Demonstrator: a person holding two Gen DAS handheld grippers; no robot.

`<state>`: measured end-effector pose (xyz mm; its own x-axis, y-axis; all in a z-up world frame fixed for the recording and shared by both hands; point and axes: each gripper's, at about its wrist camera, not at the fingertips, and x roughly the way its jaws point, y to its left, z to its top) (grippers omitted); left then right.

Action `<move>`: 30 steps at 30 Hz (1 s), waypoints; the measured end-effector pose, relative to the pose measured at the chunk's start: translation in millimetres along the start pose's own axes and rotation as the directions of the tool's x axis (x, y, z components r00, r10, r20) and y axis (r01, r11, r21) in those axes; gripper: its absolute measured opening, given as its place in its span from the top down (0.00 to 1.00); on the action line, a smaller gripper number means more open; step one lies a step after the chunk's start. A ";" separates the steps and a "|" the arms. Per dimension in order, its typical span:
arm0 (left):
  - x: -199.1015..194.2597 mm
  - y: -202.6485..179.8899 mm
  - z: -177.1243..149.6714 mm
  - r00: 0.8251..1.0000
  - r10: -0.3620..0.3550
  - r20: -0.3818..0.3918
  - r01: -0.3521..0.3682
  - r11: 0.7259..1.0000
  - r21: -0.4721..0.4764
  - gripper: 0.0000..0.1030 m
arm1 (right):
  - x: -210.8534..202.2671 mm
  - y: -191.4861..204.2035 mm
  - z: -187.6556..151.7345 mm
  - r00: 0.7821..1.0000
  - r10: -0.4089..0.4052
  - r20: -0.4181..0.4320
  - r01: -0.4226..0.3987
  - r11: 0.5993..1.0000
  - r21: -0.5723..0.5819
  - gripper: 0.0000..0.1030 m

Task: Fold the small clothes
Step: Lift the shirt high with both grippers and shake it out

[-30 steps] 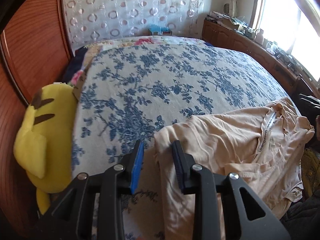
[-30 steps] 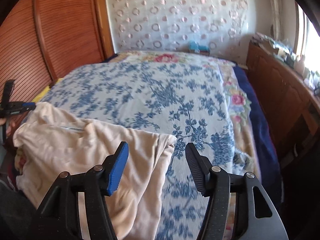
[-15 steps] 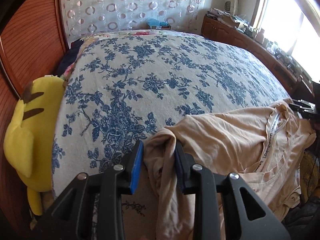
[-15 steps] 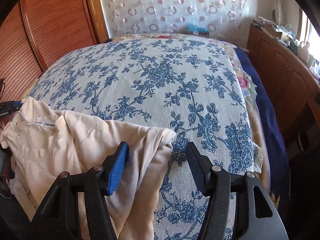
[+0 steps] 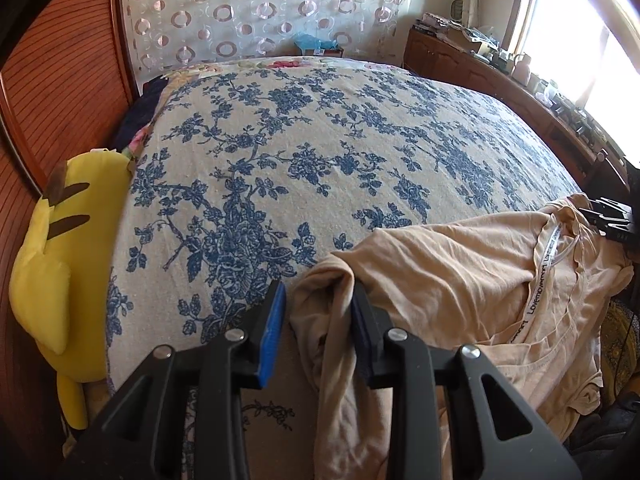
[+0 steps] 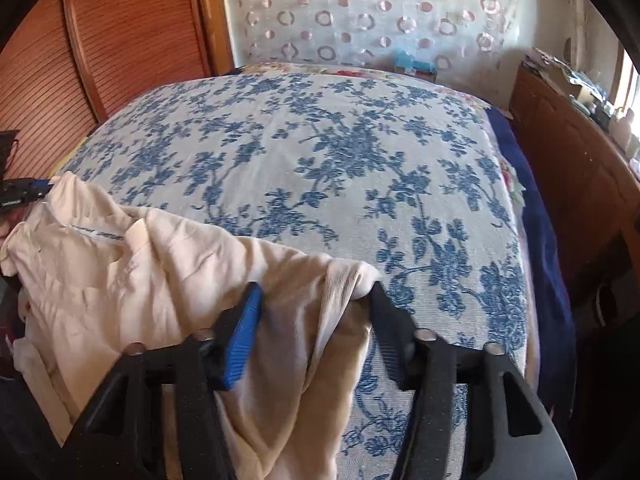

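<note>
Soft beige cotton jersey, thin and limp: the shirt (image 5: 460, 280) lies crumpled at the near edge of the bed (image 5: 320, 140), part of it hanging over the side. By the look of it, it is light, will not slip much, and will sag and crease wherever it is not held, so it wants a grip at two corners or seams, drawn taut between them.

At its left end the left gripper (image 5: 318, 320) stands narrow around a bunched fold; the fabric fills the gap against the right-hand pad, though a sliver of space shows beside the blue pad, so a firm pinch I cannot confirm.

At the right end the right gripper (image 6: 316, 320) is closing, a ribbed edge of the shirt between its jaws, not yet pressed.

Printed tape along the inner neckline (image 5: 538, 292) reads roughly "LOVEMO…"; the rest is too small to read.
</note>
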<state>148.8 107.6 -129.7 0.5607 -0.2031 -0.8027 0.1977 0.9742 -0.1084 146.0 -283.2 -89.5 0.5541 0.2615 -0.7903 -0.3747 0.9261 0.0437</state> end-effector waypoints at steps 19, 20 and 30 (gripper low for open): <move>-197.9 -25.8 18.0 0.903 -0.174 0.394 0.170 0.984 0.045 0.95 | -176.3 47.8 30.5 0.942 0.099 0.320 -0.071 0.993 -0.096 0.93; -213.1 -27.4 21.9 0.888 -0.179 0.424 0.173 0.983 0.052 0.95 | -194.2 49.8 36.1 0.931 0.092 0.353 -0.059 0.993 -0.103 0.93; -350.8 -42.4 66.6 0.716 -0.163 0.679 0.088 0.986 0.144 0.95 | -343.2 67.1 79.6 0.799 0.042 0.599 0.086 0.979 -0.184 0.93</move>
<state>-2.7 131.0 195.6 0.9149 -0.3708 -0.1592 0.3601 0.9283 -0.0926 -10.2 -289.1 233.4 0.8726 0.4111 -0.2637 -0.4558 0.8794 -0.1373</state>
